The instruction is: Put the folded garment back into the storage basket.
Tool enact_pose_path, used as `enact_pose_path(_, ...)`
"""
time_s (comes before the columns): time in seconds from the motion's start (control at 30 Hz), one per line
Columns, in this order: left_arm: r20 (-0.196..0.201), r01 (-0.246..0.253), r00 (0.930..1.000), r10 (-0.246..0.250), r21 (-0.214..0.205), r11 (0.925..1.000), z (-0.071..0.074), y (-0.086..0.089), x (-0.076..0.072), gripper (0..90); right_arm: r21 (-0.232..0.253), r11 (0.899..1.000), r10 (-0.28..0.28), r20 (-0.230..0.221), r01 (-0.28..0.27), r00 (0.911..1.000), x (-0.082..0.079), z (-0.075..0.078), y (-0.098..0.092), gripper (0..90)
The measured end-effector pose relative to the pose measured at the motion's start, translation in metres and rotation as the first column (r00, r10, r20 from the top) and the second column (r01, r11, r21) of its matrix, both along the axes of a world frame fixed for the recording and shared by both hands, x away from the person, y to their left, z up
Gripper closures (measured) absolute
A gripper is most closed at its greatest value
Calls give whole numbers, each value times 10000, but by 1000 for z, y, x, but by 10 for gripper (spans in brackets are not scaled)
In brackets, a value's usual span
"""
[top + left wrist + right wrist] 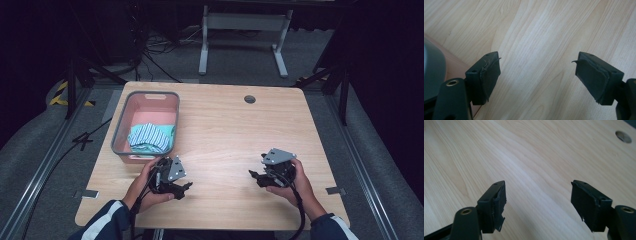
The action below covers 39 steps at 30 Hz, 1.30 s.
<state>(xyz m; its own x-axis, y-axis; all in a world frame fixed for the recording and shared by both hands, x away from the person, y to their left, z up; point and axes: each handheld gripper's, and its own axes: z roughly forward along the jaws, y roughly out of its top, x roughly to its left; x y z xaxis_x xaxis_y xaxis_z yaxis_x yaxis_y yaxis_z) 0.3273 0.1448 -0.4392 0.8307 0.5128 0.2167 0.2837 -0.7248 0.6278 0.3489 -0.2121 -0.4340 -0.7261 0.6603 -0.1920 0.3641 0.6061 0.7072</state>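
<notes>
**Both grippers idle, cloth in the basket**

Pale wooden surface [240, 135] under me, mostly bare. My left gripper [181, 189] hangs with jaws spread, empty, just beside the pink basket [120, 131]. My right gripper [255, 176] is spread too, holding nothing. Striped cloth [148, 137] lies folded inside the basket; looks finished or unstarted. Nothing blocks me.

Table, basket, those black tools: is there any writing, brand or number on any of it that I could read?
None can be read.
Pink basket: no label visible.
Striped cloth in it: a pattern, no letters.
Left hand-held gripper and right hand-held gripper: no markings legible on the grey plates or black jaws.
Wooden table: bare grain and a round cable hole.
</notes>
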Motion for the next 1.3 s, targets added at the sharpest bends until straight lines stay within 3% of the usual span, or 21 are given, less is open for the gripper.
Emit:
enact_pose_path(0.1,-165,74,9998,-77,-200,9998,-6,3,1,207,79,9997,-214,-63,214,9998,-5,-9,-15,302)
enact_pose_path(0.2,-357,52,9993,-59,-178,9998,-13,4,1,208,38,9991,-428,144,428,9990,-11,-15,-27,294)
enact_pose_path(0.3,-483,173,9987,-181,-162,9997,-19,4,0,198,39,9977,-680,52,679,9977,-15,-24,-39,282)
enact_pose_path(0.43,-842,223,9962,-232,-117,9997,-26,3,0,190,-381,9919,-1215,-102,1211,9925,-17,-39,-53,261)
enact_pose_path(0.57,-1067,468,9931,-495,-279,9985,-31,3,-1,176,493,9844,-1663,-504,1688,9848,-15,-45,-71,235)
enact_pose_path(0.67,-1474,194,9886,-300,-728,9972,-34,5,0,172,1444,9685,-1895,-1022,2030,9765,-13,-52,-82,198)
enact_pose_path(0.73,-1738,-40,9846,-176,-1233,9924,-39,8,1,166,1500,9642,-2008,-1245,2185,9717,-11,-52,-84,183)
enact_pose_path(0.8,-1678,10,9854,-301,-1711,9852,-44,13,2,140,1489,9644,-1999,-1292,2183,9713,-10,-52,-84,179)
enact_pose_path(1.3,-1695,112,9847,-398,-1660,9861,-44,12,5,109,1472,9636,-2043,-1315,2229,9700,-10,-53,-84,164)
